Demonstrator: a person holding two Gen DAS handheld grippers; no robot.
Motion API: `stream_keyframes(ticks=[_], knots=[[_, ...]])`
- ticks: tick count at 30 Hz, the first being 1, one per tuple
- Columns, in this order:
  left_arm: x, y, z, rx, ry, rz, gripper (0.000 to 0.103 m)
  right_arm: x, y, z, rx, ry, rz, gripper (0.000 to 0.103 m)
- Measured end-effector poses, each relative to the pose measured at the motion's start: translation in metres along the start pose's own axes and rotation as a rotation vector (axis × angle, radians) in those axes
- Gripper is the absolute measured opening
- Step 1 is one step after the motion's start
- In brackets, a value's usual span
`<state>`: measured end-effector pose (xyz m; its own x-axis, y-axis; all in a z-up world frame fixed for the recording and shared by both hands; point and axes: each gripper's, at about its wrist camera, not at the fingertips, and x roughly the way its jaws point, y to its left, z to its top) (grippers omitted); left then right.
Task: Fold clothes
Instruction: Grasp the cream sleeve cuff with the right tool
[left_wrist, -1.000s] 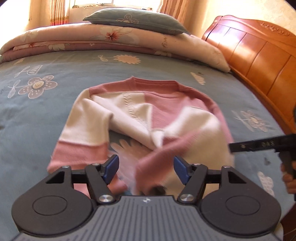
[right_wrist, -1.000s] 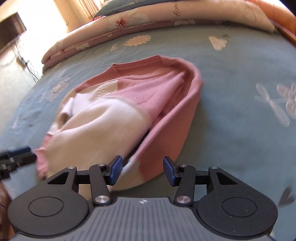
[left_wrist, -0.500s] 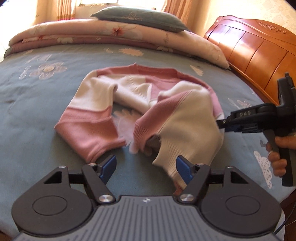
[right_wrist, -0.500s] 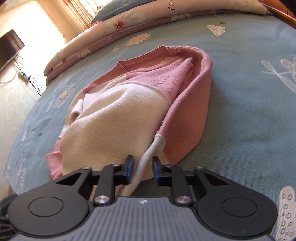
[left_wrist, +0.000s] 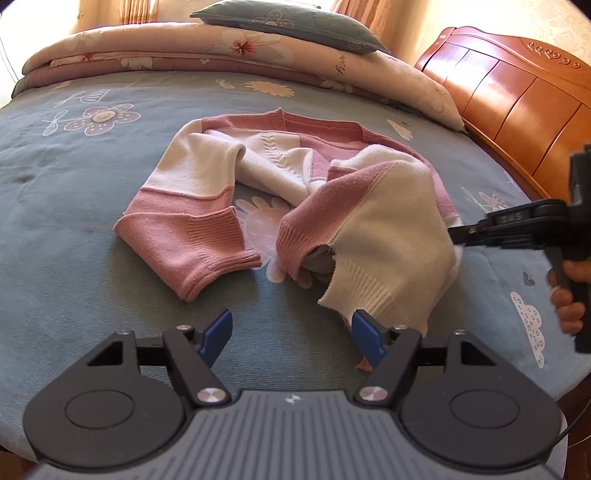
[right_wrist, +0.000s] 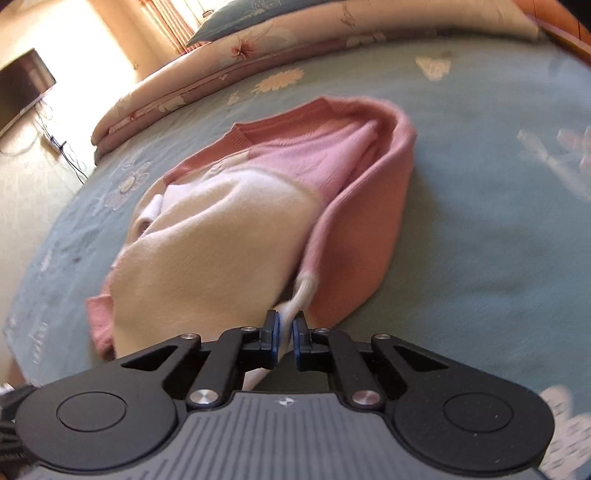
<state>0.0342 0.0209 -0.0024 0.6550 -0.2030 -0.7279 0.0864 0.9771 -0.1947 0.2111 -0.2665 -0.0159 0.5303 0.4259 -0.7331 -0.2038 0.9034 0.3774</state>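
Covering most of both views, the blue-grey floral bedspread runs back to a rolled quilt with a grey pillow on it, and a wooden headboard stands at the right. My pink-and-cream sweater lies crumpled mid-bed, one sleeve out flat, the other side folded over. My right gripper has just pinched together onto a cream edge of the sweater, cloth squeezed between its blue pads. My left gripper hangs spread wide above bare bedspread, holding nothing, its right pad just beside the cream ribbed hem.
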Motion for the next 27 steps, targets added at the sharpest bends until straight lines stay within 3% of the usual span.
stream_keyframes(ticks=[4, 8, 10, 13, 16, 20, 25, 27], knots=[[0.004, -0.003, 0.001, 0.009, 0.008, -0.005, 0.073, -0.02, -0.014, 0.015, -0.071, -0.039, -0.124, 0.001], [0.008, -0.009, 0.003, 0.023, 0.009, -0.019, 0.073, -0.042, -0.046, 0.031, -0.021, -0.062, -0.165, 0.002], [0.009, -0.012, 0.004, 0.025, 0.007, -0.025, 0.074, -0.049, -0.062, 0.033, 0.055, -0.056, -0.116, 0.007], [0.014, -0.015, 0.005, 0.029, 0.016, -0.034, 0.076, -0.045, -0.07, 0.025, 0.158, -0.037, 0.023, 0.013], [0.017, -0.018, 0.005, 0.04, 0.033, -0.028, 0.076, -0.027, -0.059, 0.016, 0.216, -0.002, 0.119, 0.02], [0.013, -0.017, 0.002, 0.046, 0.032, -0.034, 0.077, 0.0, -0.039, 0.012, 0.236, 0.039, 0.164, 0.032], [0.014, -0.011, 0.0, 0.03, 0.039, -0.029, 0.077, 0.026, -0.021, 0.002, 0.238, 0.083, 0.177, 0.031], [0.016, -0.009, -0.001, 0.023, 0.045, -0.026, 0.077, 0.031, -0.014, -0.004, 0.218, 0.09, 0.181, 0.018]])
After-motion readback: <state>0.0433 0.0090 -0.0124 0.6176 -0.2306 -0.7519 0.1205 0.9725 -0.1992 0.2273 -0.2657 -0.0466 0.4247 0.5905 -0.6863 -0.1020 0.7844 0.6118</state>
